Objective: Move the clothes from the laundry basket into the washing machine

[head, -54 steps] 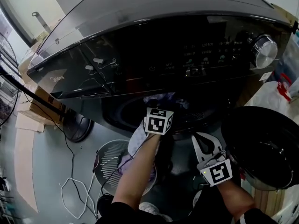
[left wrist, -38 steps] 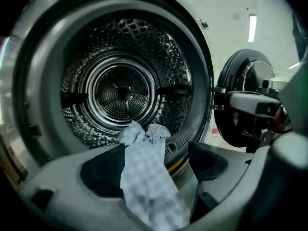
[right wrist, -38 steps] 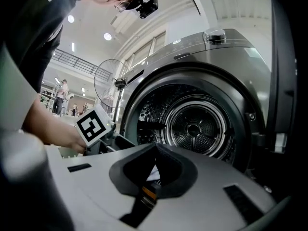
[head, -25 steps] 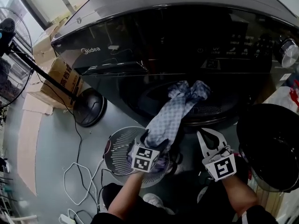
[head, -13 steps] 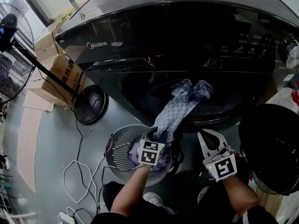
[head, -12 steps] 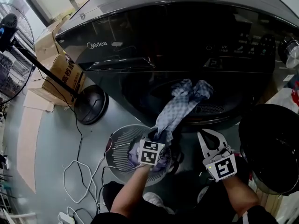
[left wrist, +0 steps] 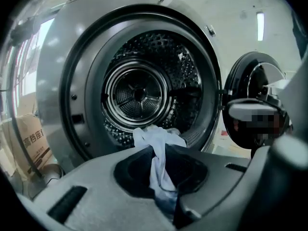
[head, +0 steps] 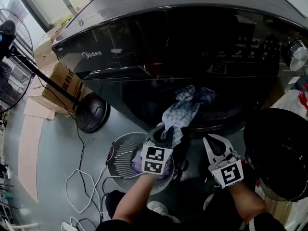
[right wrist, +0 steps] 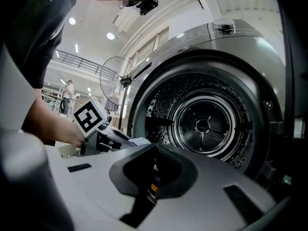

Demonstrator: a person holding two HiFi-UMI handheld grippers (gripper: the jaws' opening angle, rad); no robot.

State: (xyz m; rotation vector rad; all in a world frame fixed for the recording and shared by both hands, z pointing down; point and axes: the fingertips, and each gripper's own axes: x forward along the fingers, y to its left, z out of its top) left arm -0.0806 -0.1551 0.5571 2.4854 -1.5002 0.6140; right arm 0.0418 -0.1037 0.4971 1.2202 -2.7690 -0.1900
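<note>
- Head view: a dark front-loading washing machine [head: 144,37] fills the top of the picture. Its round door [head: 276,150] is swung open at the right. A pale blue patterned garment [head: 183,110] hangs from the lip of the drum opening down to the left gripper [head: 162,132]. That gripper sits just above a round slatted laundry basket [head: 119,154] on the floor. The right gripper [head: 215,141] waits beside it, nearer the door, holding nothing.
- Left gripper view: the jaws have just been closing, and they now pinch a fold of the garment [left wrist: 159,136] between their tips. Straight ahead is the open steel drum [left wrist: 139,93], which looks empty as far as can be seen.
- Right gripper view: this gripper's jaws rest together with nothing between them. They point level at the drum [right wrist: 209,126]. The other gripper and a bit of the cloth show at the left.
- Progress, as a judgement: the garment is only partly in. One end lies on the opening's lip and the rest needs lifting inside. Something pale purple seems to lie in the basket under the left gripper, so more clothes probably remain.
</note>
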